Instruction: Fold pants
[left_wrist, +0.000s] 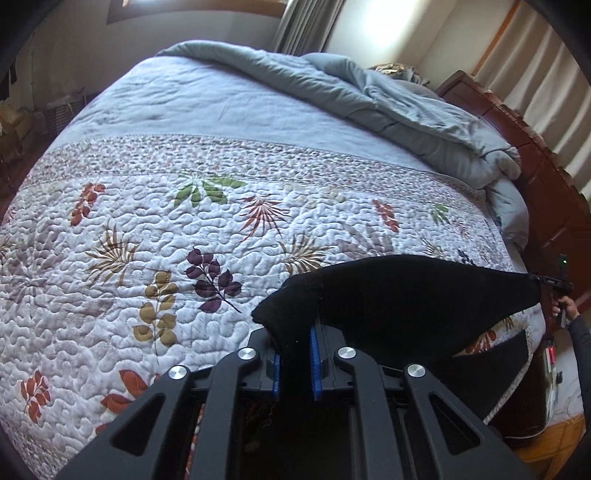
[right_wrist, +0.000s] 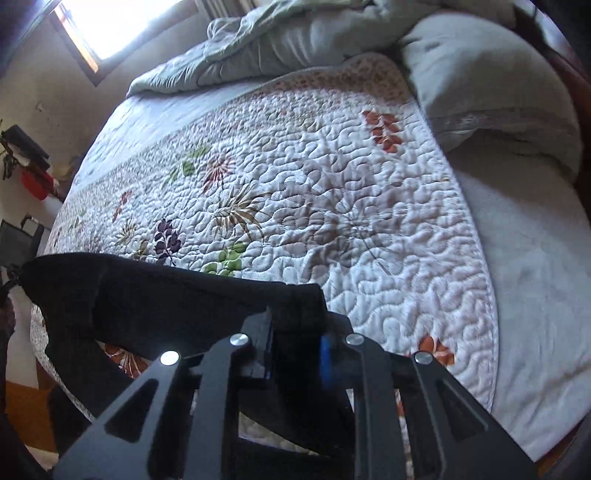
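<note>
Black pants (left_wrist: 406, 295) hang stretched between both, above the quilted bed (left_wrist: 184, 221): the left hand-held gripper (left_wrist: 295, 363) pinches one end, the right hand-held gripper (right_wrist: 295, 350) the other.

A quilted bedspread (left_wrist: 207, 236) printed with red, green, purple and tan leaves spreads out ahead of the fingers. Beyond it, far from the fingers, lies a rumpled grey-blue duvet (left_wrist: 369, 96). In the right wrist view a grey pillow (right_wrist: 491, 99) sits ahead and to the right of the fingers. A dark wooden headboard (left_wrist: 546, 177) rises past the duvet, with pale curtains (left_wrist: 535, 74) behind it.
</note>
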